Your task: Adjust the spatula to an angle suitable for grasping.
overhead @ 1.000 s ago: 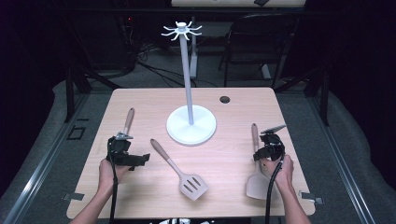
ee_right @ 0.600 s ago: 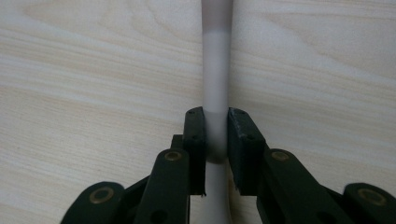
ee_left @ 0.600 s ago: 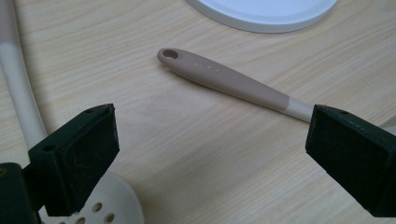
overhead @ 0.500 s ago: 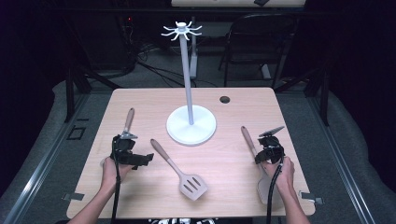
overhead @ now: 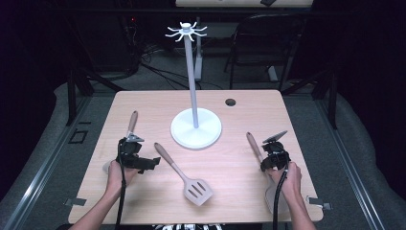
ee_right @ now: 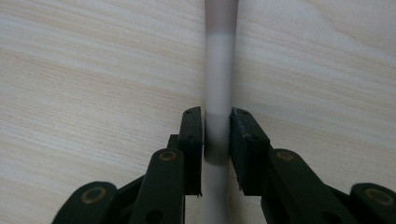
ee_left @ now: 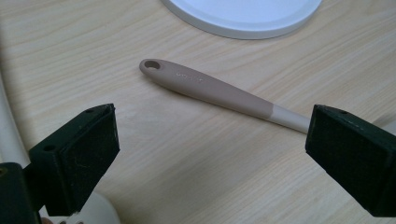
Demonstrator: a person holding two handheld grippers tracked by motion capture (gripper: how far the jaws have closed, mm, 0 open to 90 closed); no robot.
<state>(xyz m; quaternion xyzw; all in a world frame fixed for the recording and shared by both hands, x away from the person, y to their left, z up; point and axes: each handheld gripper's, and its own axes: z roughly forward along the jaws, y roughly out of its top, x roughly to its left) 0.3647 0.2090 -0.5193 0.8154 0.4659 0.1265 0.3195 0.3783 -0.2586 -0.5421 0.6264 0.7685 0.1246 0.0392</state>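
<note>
The smooth grey shaft of a round-handled utensil [ee_right: 218,93] is being pinched by the right gripper [ee_right: 217,135] near the wooden table's [overhead: 239,105] right edge, while the left gripper [ee_left: 210,149] is being held wide open, empty.

We are seeing a pale, matt wood-grain table [overhead: 143,110], a smooth white stand base [overhead: 196,128], and matt rubbery-looking spatula handles [ee_left: 205,88].

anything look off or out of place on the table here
Nothing stands out. The white hook stand is upright with bare hooks; three utensils lie flat on the table. The right hand-held gripper is clamped on one utensil's pale shaft; the slotted spatula lies loose, intact.
</note>
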